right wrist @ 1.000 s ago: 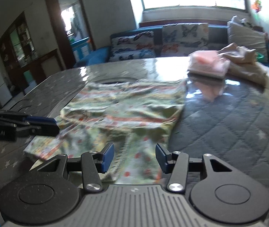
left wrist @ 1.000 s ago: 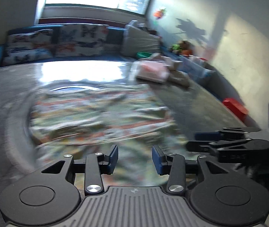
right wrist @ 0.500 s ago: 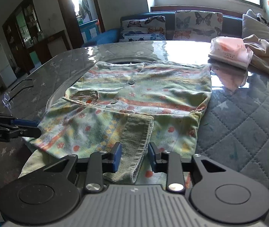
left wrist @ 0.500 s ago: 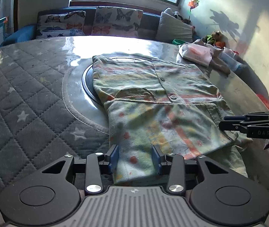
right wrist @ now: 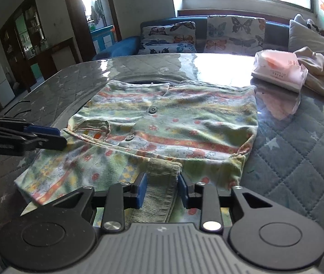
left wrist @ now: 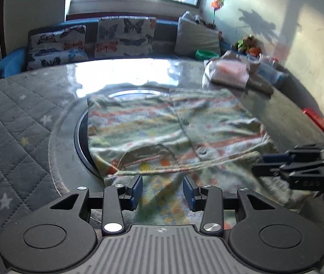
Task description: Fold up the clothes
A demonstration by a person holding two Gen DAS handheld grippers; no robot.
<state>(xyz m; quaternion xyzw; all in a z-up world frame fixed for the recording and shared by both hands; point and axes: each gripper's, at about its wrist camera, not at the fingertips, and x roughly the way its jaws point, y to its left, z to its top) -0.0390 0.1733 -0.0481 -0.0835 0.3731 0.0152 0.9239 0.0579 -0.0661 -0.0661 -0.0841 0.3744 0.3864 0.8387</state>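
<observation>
A green floral buttoned shirt (right wrist: 173, 123) lies flat on the quilted table, its near part folded over; it also shows in the left wrist view (left wrist: 162, 127). My right gripper (right wrist: 162, 188) is open at the shirt's near edge, its pads either side of a ribbed green cuff (right wrist: 164, 182). My left gripper (left wrist: 163, 193) is open just above the shirt's near-left hem, nothing between its pads. Each gripper shows in the other's view: the right one (left wrist: 273, 163), the left one (right wrist: 45, 134).
The grey quilted table (right wrist: 298, 141) has a round turntable (left wrist: 79, 137) under the shirt. A pink packet (right wrist: 278, 70) and a beige garment (right wrist: 321, 77) lie at the far right. A red object (left wrist: 314, 118) sits near the right edge. A sofa with butterfly cushions (right wrist: 207, 36) stands behind.
Both grippers have opened wider. The left gripper has pulled back and tilted up from the hem. The right gripper stays over the ribbed cuff.
</observation>
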